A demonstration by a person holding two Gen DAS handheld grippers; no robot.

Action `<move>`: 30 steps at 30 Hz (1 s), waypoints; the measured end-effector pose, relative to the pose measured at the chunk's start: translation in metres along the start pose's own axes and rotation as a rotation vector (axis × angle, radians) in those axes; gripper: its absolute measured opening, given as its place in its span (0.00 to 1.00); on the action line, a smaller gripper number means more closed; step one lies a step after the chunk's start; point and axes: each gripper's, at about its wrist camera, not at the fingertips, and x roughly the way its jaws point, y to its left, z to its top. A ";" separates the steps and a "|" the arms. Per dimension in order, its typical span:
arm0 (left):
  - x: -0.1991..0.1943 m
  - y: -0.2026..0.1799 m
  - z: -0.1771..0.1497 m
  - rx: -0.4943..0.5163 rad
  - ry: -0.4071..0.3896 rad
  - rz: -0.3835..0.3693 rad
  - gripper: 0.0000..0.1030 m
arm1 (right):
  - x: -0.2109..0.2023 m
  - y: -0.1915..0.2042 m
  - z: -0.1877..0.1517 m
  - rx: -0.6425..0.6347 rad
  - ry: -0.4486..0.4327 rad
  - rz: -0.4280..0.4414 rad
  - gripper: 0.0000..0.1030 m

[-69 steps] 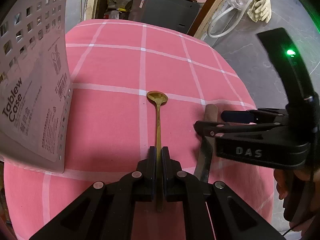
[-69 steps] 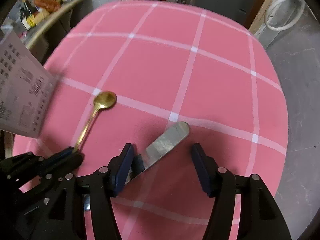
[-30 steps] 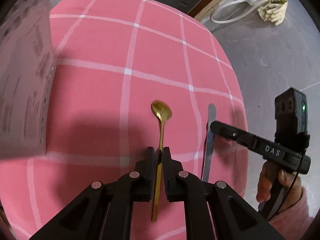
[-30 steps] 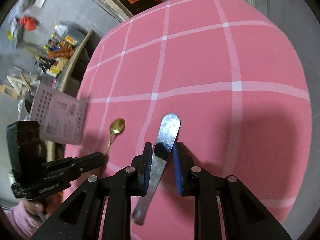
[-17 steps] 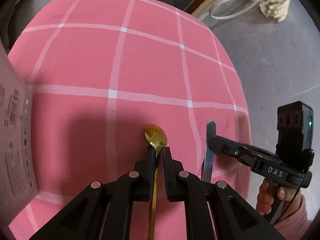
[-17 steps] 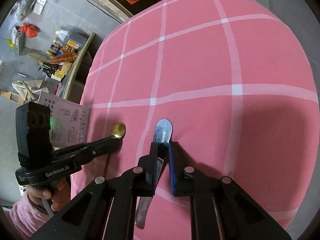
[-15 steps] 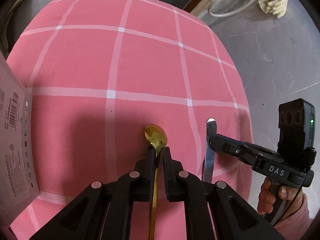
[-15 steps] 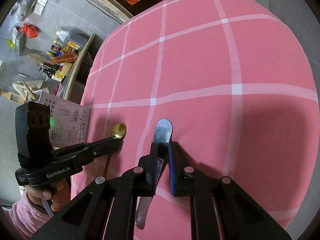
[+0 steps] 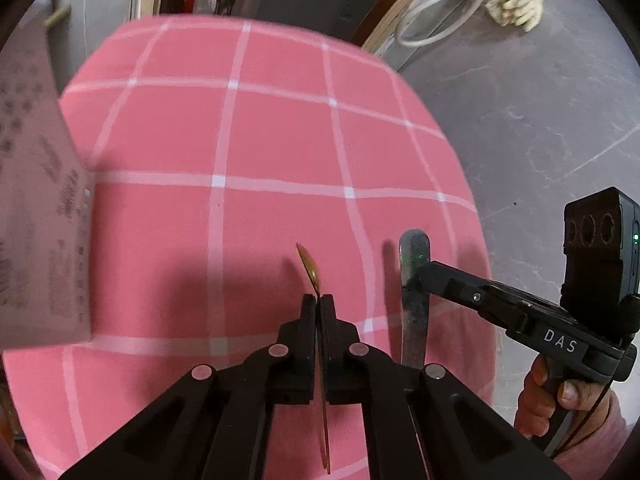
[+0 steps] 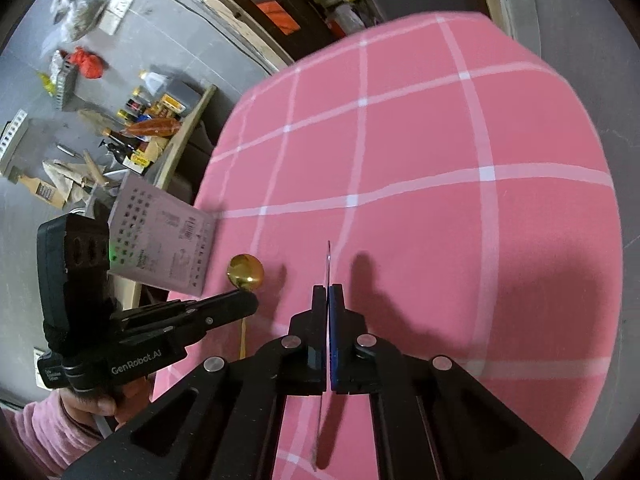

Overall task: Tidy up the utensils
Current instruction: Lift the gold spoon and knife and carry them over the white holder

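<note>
My left gripper (image 9: 319,299) is shut on a gold spoon (image 9: 309,266), seen edge-on, bowl forward, held above the pink checked tablecloth (image 9: 240,140). My right gripper (image 10: 328,290) is shut on a steel knife (image 10: 328,258), also edge-on in its own view. In the left wrist view the knife (image 9: 415,276) shows flat in the right gripper (image 9: 420,276). In the right wrist view the spoon's bowl (image 10: 245,271) sticks out of the left gripper (image 10: 250,302). Both utensils are lifted off the cloth and cast shadows.
A white perforated tableware case (image 9: 36,208) stands at the table's left edge; it also shows in the right wrist view (image 10: 162,236). The round table's edge drops to a grey floor (image 9: 540,100) on the right. Clutter and shelves lie beyond the table (image 10: 140,120).
Both grippers have lifted and rolled about a quarter turn, so spoon and knife now show edge-on in their own views. Earlier the right gripper closed on the knife.
</note>
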 end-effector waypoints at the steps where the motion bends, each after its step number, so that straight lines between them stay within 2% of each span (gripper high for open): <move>1: -0.006 -0.002 -0.002 0.010 -0.024 -0.001 0.03 | -0.004 0.003 -0.001 -0.009 -0.016 -0.003 0.01; 5: -0.040 -0.007 -0.011 0.061 -0.139 0.001 0.03 | -0.027 0.016 -0.007 -0.062 -0.099 -0.019 0.01; 16: -0.114 -0.008 -0.018 0.120 -0.353 0.000 0.03 | -0.076 0.062 -0.012 -0.196 -0.299 -0.065 0.01; 20: -0.146 0.001 -0.011 0.106 -0.422 -0.012 0.03 | -0.093 0.083 -0.006 -0.240 -0.361 -0.066 0.01; 30: -0.226 0.037 0.024 0.066 -0.623 -0.023 0.03 | -0.142 0.166 0.032 -0.350 -0.551 0.017 0.01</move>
